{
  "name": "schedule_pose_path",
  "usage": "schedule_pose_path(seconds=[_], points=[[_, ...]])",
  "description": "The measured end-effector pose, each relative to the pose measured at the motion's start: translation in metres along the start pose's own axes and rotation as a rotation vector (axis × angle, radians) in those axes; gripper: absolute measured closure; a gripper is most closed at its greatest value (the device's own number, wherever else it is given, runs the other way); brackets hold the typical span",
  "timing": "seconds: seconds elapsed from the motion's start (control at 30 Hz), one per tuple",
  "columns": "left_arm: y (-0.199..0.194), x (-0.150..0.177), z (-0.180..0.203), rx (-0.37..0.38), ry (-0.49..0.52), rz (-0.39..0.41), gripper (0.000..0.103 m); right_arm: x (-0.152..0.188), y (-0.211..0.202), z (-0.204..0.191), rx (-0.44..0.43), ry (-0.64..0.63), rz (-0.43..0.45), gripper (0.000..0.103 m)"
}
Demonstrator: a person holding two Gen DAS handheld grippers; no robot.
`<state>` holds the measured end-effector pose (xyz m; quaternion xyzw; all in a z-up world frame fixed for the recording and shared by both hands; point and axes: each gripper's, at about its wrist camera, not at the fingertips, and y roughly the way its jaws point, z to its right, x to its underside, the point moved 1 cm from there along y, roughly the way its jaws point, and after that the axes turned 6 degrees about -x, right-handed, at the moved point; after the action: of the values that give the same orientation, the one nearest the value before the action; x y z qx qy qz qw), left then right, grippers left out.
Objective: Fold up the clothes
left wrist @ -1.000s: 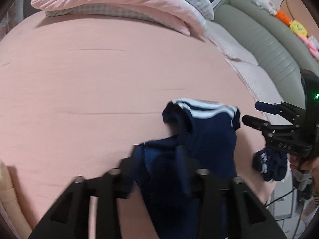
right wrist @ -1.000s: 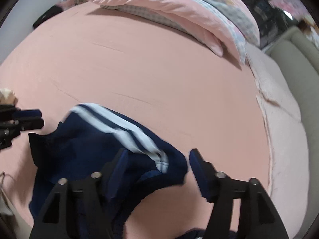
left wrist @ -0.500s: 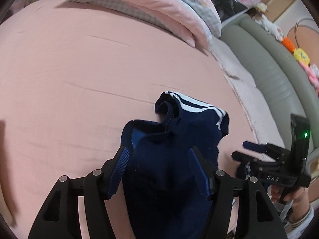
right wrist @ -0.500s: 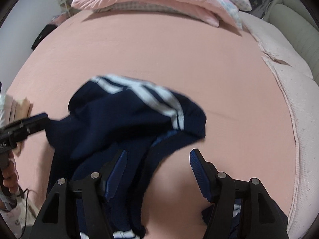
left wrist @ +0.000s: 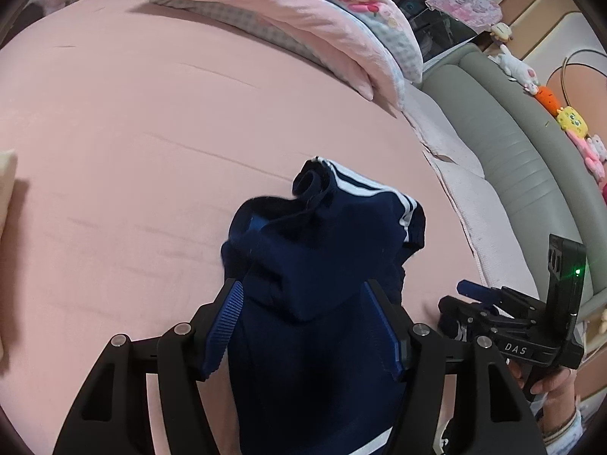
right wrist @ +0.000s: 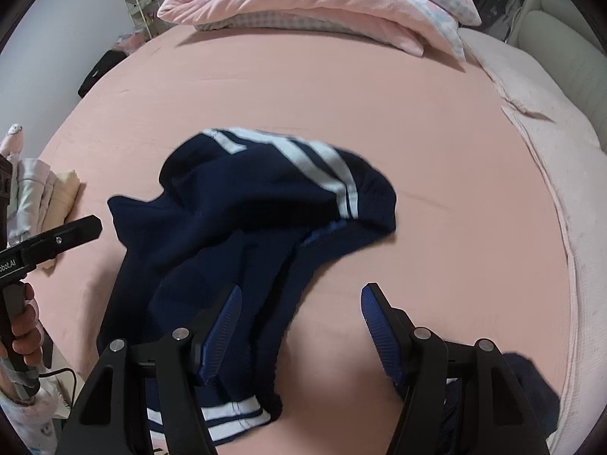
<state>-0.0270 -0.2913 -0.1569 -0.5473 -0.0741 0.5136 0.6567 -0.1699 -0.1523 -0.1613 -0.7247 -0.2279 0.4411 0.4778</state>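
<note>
A crumpled navy garment (left wrist: 322, 265) with white stripes lies on the pink bed sheet (left wrist: 132, 151). My left gripper (left wrist: 303, 326) is open just above its near part, and the cloth fills the gap between the blue pads without being pinched. My right gripper (right wrist: 299, 331) is open too, low over the garment's (right wrist: 246, 227) right edge; its left pad (right wrist: 222, 331) is above the cloth and its right pad is over bare sheet. Each gripper also shows in the other's view: the right gripper (left wrist: 504, 326) at the bed's edge and the left gripper (right wrist: 57, 240), both held by hands.
A pink duvet (right wrist: 322, 3) is heaped at the far end of the bed. A stack of folded pale clothes (right wrist: 41, 201) sits at the left edge. Another dark garment (right wrist: 531, 383) lies near right. A grey-green padded headboard (left wrist: 531, 144) with plush toys runs along the right.
The navy garment has come down and settled on the sheet, spreading out. Both grippers have drawn back toward the near edge and stay open; the left one now hovers over the cloth.
</note>
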Motion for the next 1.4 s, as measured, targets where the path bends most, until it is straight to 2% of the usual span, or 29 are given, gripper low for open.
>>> schedule_pose_path(seconds=[0.2,0.37,0.67,0.8,0.97,1.03,1.23,1.4], points=[[-0.007,0.019,0.003,-0.037,0.03,0.016,0.041,0.026,0.003,0.007,-0.021,0.043,-0.004,0.038],[-0.009,0.027,0.004,-0.019,0.039,0.012,0.041,0.04,-0.001,0.013,-0.072,0.132,0.0,0.038],[-0.011,0.045,-0.013,0.003,0.0,-0.021,0.041,0.061,-0.008,0.004,-0.101,0.18,0.029,0.038],[-0.012,0.054,-0.02,0.013,0.0,-0.041,0.041,0.074,-0.012,-0.007,-0.132,0.154,0.059,0.037],[-0.008,0.069,-0.025,-0.011,0.055,-0.091,0.041,0.094,-0.005,-0.024,-0.085,0.065,0.038,0.037],[-0.01,0.074,-0.027,-0.008,0.072,-0.093,0.041,0.1,-0.005,-0.027,-0.092,0.055,0.049,0.037],[-0.012,0.094,-0.041,0.073,-0.02,-0.126,0.041,0.106,-0.009,-0.025,-0.147,0.069,0.079,0.037],[-0.017,0.105,-0.038,0.04,0.015,-0.129,0.041,0.106,-0.011,-0.022,-0.13,0.075,0.103,0.037]])
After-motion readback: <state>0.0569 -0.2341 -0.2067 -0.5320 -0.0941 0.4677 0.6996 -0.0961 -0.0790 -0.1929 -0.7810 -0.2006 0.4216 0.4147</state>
